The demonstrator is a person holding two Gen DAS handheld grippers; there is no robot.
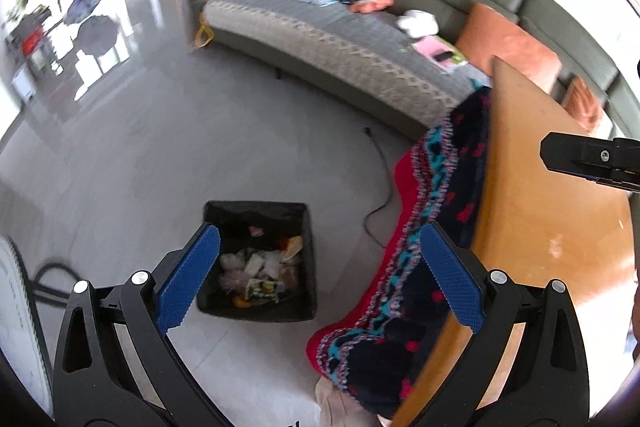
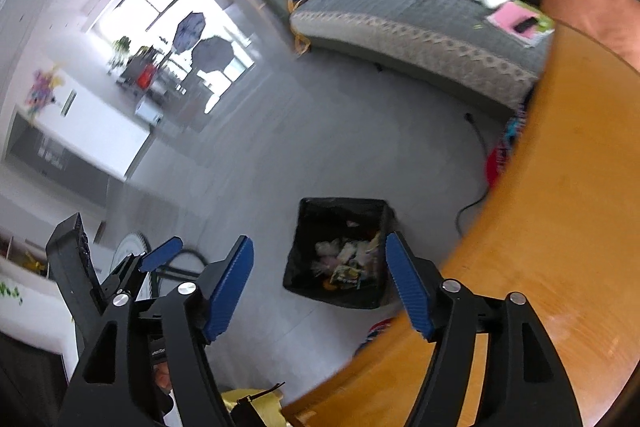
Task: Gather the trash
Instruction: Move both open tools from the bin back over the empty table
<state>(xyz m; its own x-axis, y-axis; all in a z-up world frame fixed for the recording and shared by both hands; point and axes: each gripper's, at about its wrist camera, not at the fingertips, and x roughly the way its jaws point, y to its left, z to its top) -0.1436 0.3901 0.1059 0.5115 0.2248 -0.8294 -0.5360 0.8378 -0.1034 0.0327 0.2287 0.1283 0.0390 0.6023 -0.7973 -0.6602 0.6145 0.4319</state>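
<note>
A black bin (image 1: 256, 263) lined with a dark bag stands on the grey floor, holding crumpled wrappers and paper (image 1: 260, 271). My left gripper (image 1: 316, 275) hangs above it, open, with nothing between its blue pads (image 1: 188, 279). In the right wrist view the same bin (image 2: 340, 255) shows between the fingers of my right gripper (image 2: 320, 283), which is open and empty. The left gripper (image 2: 160, 255) appears at the lower left of that view. A black part of the right gripper (image 1: 588, 159) pokes in at the right edge of the left wrist view.
A wooden table (image 1: 540, 227) fills the right side, with a red and dark patterned blanket (image 1: 424, 247) hanging off its edge. A grey-green sofa (image 1: 360, 19) with bags, cushions and papers runs along the back. A black cable (image 1: 380, 187) lies on the floor by the bin.
</note>
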